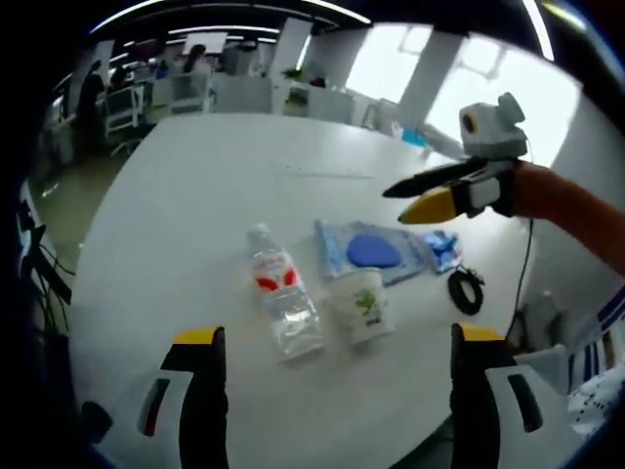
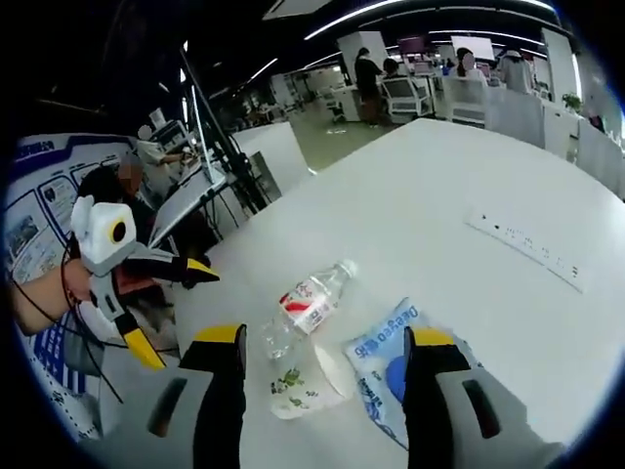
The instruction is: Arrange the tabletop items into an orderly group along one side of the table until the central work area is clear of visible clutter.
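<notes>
**Picking the first item to move off centre**

Both grippers above the white table (image 1: 195,195), nothing grasped. Left gripper (image 1: 332,391): jaws spread wide, empty, aimed at the cluster. Right gripper (image 2: 322,391): jaws likewise parted and empty, hovering just over the cup and pouch.

Clustered near mid-table:
- Bottle (image 1: 283,293), clear plastic, red label, lying on its side, cap pointing away in the left gripper view.
- Cup (image 1: 361,305), paper with a green print, just beside the bottle; seems tipped over in the right gripper view, hard to be sure.
- Pouch (image 1: 371,252), blue packet, flat, just behind the cup.
- Small blue item (image 1: 444,246) touching or nearly touching the pouch's edge; too small to identify.
- Black ring (image 1: 466,291), a coiled cord or band, near the table edge, apart from the rest.

Advice for the step, as judgement only:
- Best to start with the bottle: grip across the body near the label, not the cap, since a round bottle on its side will likely roll if nudged.
- Close lightly on the cup; thin paper crushes.
- Slide the pouch rather than lift, flat and limp.
- Choose the edge near the ring as the gathering side, closest already.
</notes>
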